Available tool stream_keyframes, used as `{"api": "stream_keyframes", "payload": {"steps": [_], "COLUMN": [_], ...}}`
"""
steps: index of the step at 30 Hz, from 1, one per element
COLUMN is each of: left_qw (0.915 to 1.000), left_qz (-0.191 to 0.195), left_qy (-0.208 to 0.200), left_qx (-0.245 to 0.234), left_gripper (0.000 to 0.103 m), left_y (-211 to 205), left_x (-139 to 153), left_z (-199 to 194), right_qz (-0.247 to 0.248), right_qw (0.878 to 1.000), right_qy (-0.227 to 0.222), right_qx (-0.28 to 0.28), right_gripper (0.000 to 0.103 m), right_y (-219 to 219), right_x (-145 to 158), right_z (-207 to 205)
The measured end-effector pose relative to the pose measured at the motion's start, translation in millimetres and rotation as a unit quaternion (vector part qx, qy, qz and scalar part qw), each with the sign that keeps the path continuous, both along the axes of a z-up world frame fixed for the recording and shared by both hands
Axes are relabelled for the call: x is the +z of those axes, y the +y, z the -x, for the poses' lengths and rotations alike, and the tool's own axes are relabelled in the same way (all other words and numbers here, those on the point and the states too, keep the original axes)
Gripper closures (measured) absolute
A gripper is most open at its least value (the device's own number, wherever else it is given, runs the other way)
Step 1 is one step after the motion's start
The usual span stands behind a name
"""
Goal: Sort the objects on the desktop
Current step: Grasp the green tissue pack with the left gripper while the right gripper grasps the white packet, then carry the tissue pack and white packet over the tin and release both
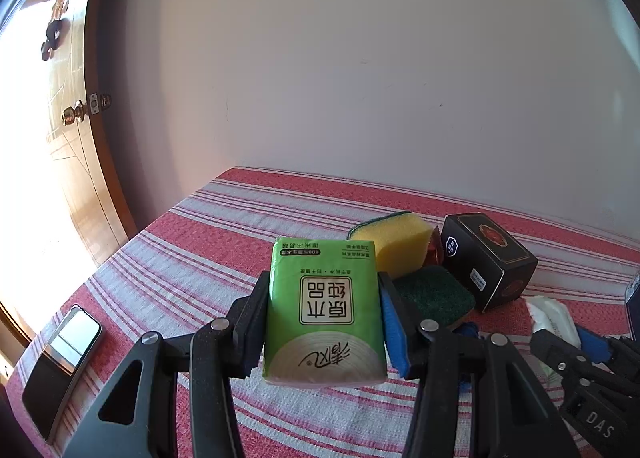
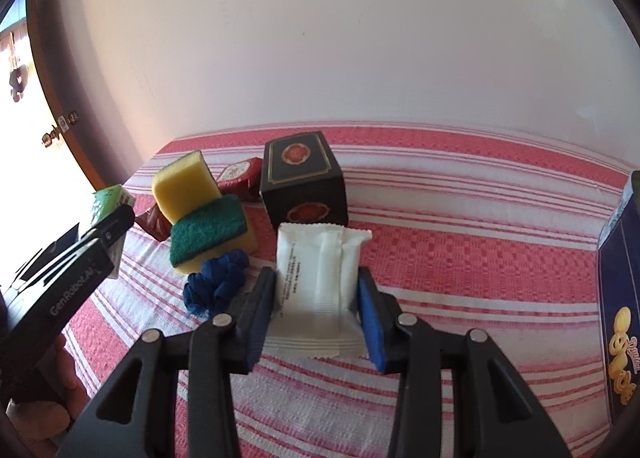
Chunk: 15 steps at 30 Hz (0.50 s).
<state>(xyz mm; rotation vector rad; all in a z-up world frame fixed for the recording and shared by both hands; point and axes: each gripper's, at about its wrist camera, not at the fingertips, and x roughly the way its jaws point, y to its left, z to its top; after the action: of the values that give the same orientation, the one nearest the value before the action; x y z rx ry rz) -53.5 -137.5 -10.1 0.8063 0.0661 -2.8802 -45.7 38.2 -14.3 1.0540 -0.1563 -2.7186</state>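
Looking along the left gripper (image 1: 324, 322), its jaws are clamped on the two long sides of a green tissue pack (image 1: 323, 312), which is lifted clear of the striped counter (image 1: 192, 258). That pack looks light and soft, so the squeeze at mid-height seems right; a harder pinch would only crumple it. Beyond it lie a yellow sponge (image 1: 394, 244), a second sponge with its green scouring face up (image 1: 434, 296) and a black box (image 1: 486, 258), all close together. A phone-like slab (image 1: 66, 358) lies well apart at the counter's left edge.

From the right wrist, the right gripper (image 2: 316, 316) brackets a white sachet (image 2: 318, 282) that lies flat on the counter just in front of the black box (image 2: 302, 182). The left pad (image 2: 264, 310) touches the sachet's edge and the blue right pad (image 2: 370, 318) appears to meet the other, so I read this as a light grip on it. The wrapper is probably thin, slick and floppy, so holding across the padded middle rather than the crimped ends should keep it from sliding out. A knot of blue cord (image 2: 216, 284) lies just to its left, near enough to snag.
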Motion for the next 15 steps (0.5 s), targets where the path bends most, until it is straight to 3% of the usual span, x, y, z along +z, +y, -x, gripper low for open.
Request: {"api": "stream_keyframes", "payload": {"steps": [9, 15], "left_qw": [0.9997, 0.9990], "left_qz": [0.009, 0.016], "left_qy": [0.021, 0.031], "left_qx": [-0.010, -0.027], "left_gripper": [0.051, 0.051], "left_y": [11, 28], "left_x": [5, 7], "left_z": [-7, -13], "right_qz": [-0.065, -0.106], "right_qw": [0.988, 0.974], "right_qy": [0.138, 0.197], "right_qx": [-0.020, -0.018], "right_gripper": [0.062, 0.062], "right_y": [16, 17], "right_x": [24, 34], "right_z": [-54, -79]}}
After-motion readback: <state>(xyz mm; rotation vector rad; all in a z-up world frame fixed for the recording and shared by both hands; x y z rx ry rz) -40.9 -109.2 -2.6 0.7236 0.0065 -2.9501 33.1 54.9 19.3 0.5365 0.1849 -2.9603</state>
